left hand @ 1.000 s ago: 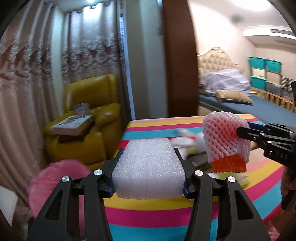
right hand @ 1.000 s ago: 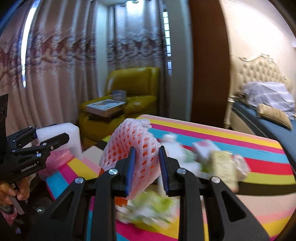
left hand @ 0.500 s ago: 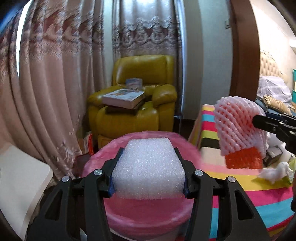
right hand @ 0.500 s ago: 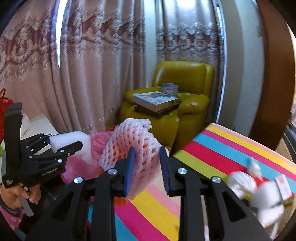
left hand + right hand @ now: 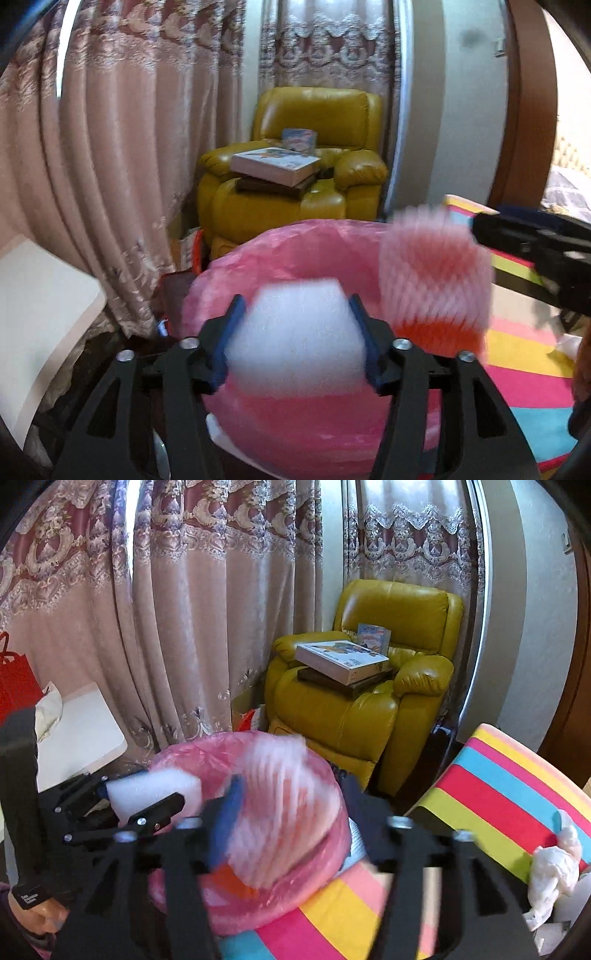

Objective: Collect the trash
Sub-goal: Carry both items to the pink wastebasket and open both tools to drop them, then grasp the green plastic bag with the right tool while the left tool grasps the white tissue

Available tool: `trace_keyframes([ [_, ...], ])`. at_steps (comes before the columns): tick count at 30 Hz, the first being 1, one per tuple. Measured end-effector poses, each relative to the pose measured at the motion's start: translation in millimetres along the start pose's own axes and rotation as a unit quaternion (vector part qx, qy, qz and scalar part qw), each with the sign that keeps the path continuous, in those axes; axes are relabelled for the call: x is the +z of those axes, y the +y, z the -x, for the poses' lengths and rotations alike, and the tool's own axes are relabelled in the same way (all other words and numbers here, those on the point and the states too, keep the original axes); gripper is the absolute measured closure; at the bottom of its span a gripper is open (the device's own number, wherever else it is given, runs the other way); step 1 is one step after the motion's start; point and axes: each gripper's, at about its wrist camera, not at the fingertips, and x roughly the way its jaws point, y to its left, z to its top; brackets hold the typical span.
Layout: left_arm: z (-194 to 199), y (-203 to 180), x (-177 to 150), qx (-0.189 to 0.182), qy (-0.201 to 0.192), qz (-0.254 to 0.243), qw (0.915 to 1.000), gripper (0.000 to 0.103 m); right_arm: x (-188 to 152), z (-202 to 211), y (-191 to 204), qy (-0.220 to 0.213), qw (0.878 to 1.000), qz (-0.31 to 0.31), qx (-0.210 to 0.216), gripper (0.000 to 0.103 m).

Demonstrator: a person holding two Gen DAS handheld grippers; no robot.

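Both tongs opening over pink plastic-lined bin (image 5: 280, 258): left (image 5: 295, 345) around white foam block (image 5: 295, 339), right (image 5: 291, 819) around netted foam sleeve (image 5: 284, 812).

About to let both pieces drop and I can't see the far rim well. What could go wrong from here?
1. The pink foam net sits near the pink-lined bin's table-side rim as the right gripper opens; it could catch the edge and fall outside.
2. The white foam block is light and could bounce out as the left gripper opens.

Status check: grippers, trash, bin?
Both grippers opening over pink-lined bin. Left: white foam block between pads. Right: foam fruit net loose. Nothing in the way.
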Motion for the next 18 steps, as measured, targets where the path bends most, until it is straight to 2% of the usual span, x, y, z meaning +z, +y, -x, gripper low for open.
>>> trace_keyframes([
  [1,2,4,0,0.004,-0.003,0.006,1.0000,0.031,0,3,-2,-0.003,1.000,-0.002,0.003,0.032],
  [3,8,10,-1,0.015,-0.014,0.014,0.9997,0.014,-1,11,-6,-0.010,1.000,-0.005,0.009,0.032],
  [4,11,12,-3,0.023,-0.020,0.017,0.9994,0.012,-1,16,-9,-0.013,1.000,-0.007,0.009,0.032],
  [8,25,9,-2,0.038,-0.031,0.022,0.9985,0.010,-6,44,-25,-0.027,0.999,-0.027,0.010,0.030],
  [11,37,-8,-3,0.040,-0.047,0.013,0.9980,0.010,-15,73,-37,-0.049,0.998,-0.022,-0.010,0.020],
  [18,56,-85,-10,-0.048,-0.051,-0.027,0.9972,0.010,-50,133,-95,-0.055,0.995,-0.037,-0.081,0.019],
])
